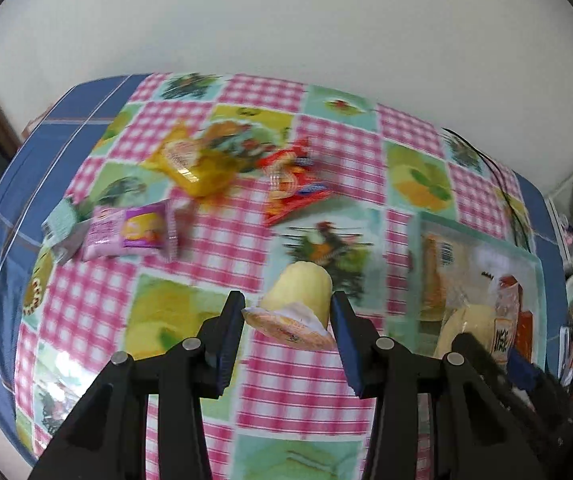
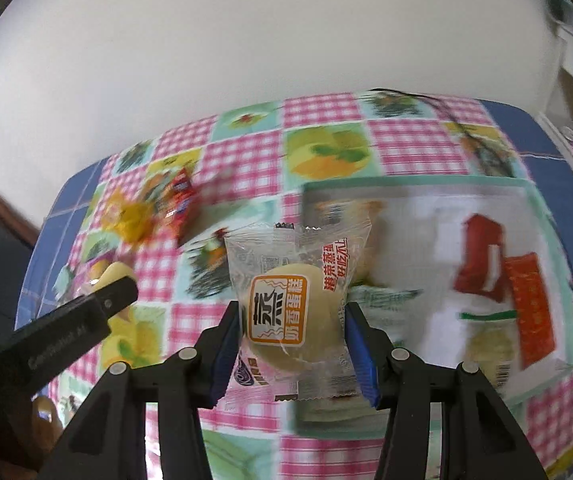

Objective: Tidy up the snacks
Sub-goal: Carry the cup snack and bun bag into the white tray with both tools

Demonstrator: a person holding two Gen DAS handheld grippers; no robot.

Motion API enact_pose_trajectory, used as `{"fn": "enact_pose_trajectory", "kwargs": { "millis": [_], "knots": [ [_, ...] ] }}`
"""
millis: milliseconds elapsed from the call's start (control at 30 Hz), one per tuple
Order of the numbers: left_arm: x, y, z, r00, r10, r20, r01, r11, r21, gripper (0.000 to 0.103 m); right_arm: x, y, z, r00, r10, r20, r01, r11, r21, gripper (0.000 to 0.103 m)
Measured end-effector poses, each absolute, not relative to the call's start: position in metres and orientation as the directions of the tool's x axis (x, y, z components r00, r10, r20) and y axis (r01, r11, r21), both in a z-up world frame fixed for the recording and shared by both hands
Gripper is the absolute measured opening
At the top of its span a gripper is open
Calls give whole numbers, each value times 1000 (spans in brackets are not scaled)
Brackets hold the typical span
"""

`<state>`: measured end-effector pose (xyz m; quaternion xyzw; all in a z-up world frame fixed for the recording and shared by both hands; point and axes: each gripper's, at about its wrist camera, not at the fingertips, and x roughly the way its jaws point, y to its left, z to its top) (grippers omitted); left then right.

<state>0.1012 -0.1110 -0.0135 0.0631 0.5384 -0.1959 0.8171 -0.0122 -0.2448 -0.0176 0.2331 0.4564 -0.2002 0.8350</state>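
While each hand-held gripper pinches a wrapped steamed cake, several snacks already lie in the tray; three packets wait left of it.

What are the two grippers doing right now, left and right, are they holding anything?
Left gripper: closed on a pale yellow wrapped cake.
Right gripper: closed on a steamed cake in a clear wrapper.
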Motion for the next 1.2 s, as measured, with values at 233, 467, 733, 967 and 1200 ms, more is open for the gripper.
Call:
{"fn": "enact_pose_trajectory", "kwargs": {
  "millis": [233,467,733,967,1200],
  "knots": [
    [74,-160,-17,326,-264,-908,485,871,-79,45,-47,-299,-20,481,-180,-858,648,733,209,54],
    [54,-200,-40,288,-246,-925,556,830,-48,45,-69,-330,-33,449,-197,-872,706,677,210,54],
    [39,-222,-56,253,-237,-938,594,803,-42,45,-79,-346,-49,429,-180,-885,731,645,223,54],
    [25,-240,-62,223,-252,-942,632,773,-57,46,-86,-354,-58,410,-174,-895,746,629,219,54],
    [9,-257,-64,210,-259,-943,671,739,-54,46,-91,-362,-62,395,-189,-899,761,615,206,54]
  ]
}}
